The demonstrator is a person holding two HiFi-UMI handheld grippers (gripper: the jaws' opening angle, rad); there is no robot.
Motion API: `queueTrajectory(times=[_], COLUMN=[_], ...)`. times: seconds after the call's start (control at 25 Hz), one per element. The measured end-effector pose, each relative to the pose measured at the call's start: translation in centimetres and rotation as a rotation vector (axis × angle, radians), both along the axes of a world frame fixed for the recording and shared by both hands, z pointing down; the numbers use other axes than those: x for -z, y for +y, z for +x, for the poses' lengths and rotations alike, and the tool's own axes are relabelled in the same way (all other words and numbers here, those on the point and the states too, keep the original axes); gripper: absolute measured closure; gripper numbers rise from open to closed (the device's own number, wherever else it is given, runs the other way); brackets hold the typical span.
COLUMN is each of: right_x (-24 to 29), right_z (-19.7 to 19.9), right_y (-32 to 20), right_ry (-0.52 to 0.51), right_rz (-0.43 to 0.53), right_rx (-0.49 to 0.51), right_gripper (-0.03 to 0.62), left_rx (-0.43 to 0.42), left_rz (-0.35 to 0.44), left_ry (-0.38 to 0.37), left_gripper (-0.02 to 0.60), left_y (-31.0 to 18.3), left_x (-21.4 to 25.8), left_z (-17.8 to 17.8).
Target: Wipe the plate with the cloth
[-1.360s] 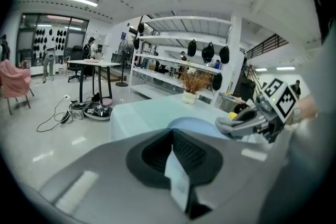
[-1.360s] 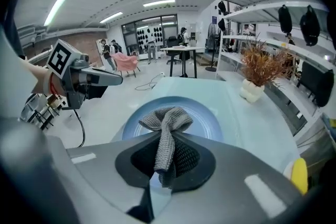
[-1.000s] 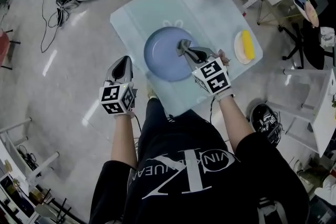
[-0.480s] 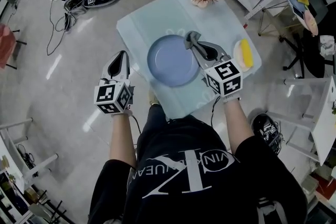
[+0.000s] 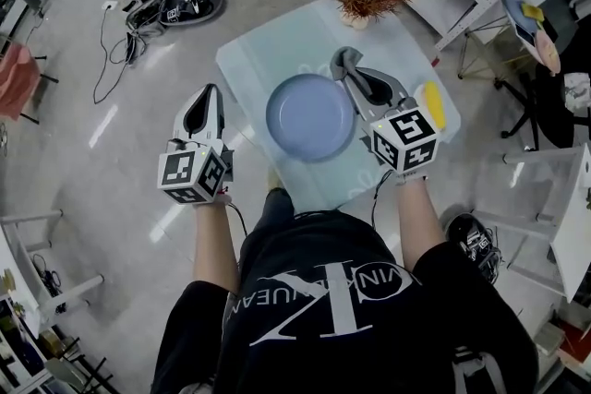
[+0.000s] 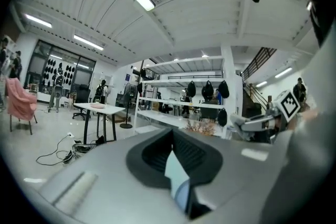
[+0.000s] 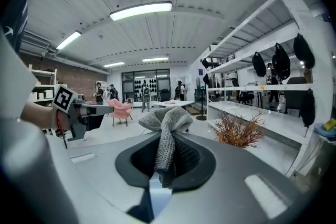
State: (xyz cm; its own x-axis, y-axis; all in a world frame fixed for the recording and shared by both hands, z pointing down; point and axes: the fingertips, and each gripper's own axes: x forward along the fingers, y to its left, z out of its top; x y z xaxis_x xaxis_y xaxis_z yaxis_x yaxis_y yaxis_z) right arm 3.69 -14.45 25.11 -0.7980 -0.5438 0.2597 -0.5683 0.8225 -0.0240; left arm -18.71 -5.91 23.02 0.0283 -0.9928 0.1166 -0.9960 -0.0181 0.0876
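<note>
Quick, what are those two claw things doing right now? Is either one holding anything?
Left gripper: closed, nothing between its jaws.
Right gripper: closed, pinching the grey cloth.

The only lettering is on the person's black T-shirt [image 5: 319, 291], seen upside down in the head view. It is a big white monogram, a K set in a ring-shaped C, with small white capitals on either side. On one side VIN can be read. On the other is JEAN, its first letter unsure, and the rest is lost in folds.

The cube [image 5: 404, 140] on the right gripper [image 5: 349, 77] and the cube [image 5: 191, 177] on the left gripper [image 5: 205, 102] bear black-and-white square code markers, with no letters or numbers.

A small blue sign [image 7: 201, 72] on a pillar is too small to read.
</note>
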Motion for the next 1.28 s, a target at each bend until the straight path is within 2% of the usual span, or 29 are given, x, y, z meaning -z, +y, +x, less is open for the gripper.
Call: queueTrajectory(times=[0.64,0.88,1.28], right_x=[3.7,4.8,5.3], right_z=[0.1,0.1,0.8], right_y=[0.1,0.2,0.1], right_ry=[-0.096,-0.117,-0.152], right_rz=[0.052,0.073,0.071], right_rx=[-0.006,-0.009,-0.018], right_gripper=[0.559,0.559,0.559], left_rx=[0.084,0.082,0.06], left_rz=[0.092,0.135,0.144], left_ry=[-0.019,-0.007,-0.017], left_gripper=[0.581,0.581,0.581], left_y=[2.8,2.9,2.1], left_x=[3.2,4.8,5.2], left_z=[-1.9,-2.0,-1.3])
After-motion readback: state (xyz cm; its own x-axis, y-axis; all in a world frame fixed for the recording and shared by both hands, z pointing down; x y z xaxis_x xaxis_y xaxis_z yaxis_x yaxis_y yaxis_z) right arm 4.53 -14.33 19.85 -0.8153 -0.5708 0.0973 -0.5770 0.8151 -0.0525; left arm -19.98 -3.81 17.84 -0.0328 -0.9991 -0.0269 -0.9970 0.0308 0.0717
